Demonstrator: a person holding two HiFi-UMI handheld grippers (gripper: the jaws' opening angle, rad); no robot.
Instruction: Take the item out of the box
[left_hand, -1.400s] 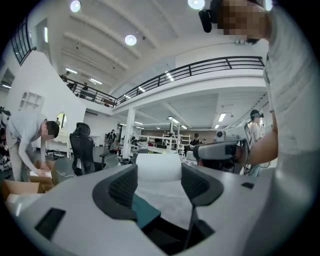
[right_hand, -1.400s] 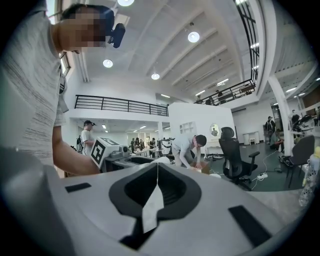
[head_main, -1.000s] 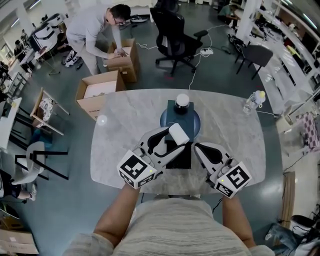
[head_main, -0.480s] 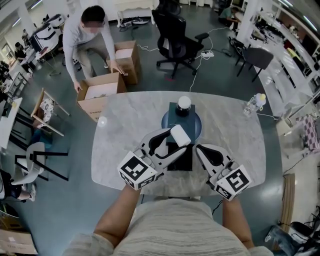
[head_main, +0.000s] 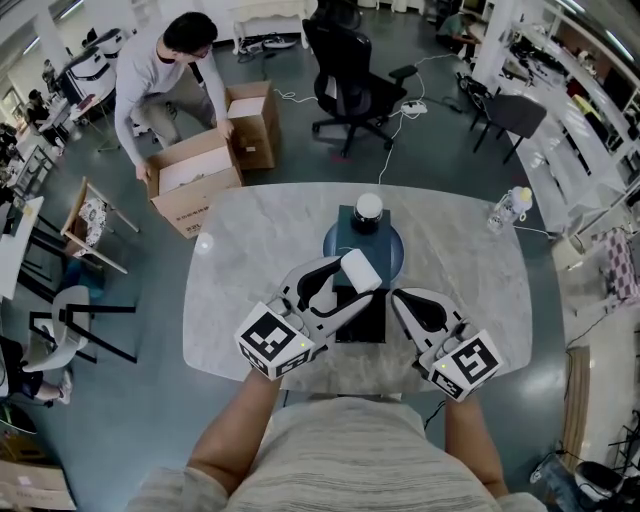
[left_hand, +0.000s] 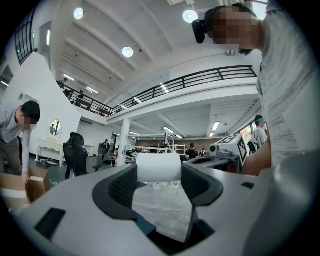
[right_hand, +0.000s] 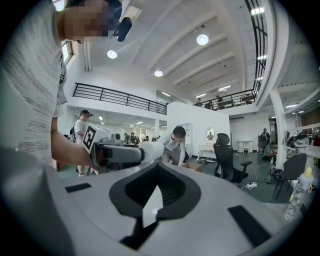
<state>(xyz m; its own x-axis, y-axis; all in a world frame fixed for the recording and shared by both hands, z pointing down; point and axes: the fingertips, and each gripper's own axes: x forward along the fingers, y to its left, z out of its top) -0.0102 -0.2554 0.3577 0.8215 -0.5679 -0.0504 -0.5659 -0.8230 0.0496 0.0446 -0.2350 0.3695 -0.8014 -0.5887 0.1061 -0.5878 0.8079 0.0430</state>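
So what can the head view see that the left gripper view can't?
Only the head view: the white-topped jar, and the marker cube on the left hand-held gripper. Only the left gripper view: the ceiling lights and the balcony railing. Both: the white item clamped in that gripper, and the black office chair.

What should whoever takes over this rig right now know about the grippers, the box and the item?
Left gripper: shut on the white item, holding it over the far edge of the black box.
Right gripper: jaws together, nothing between them, just right of the box.
Done: the item looks lifted out of the box.
Left: probably carry it clear and set it down on bare table. The blue plate beyond the box already carries other things.
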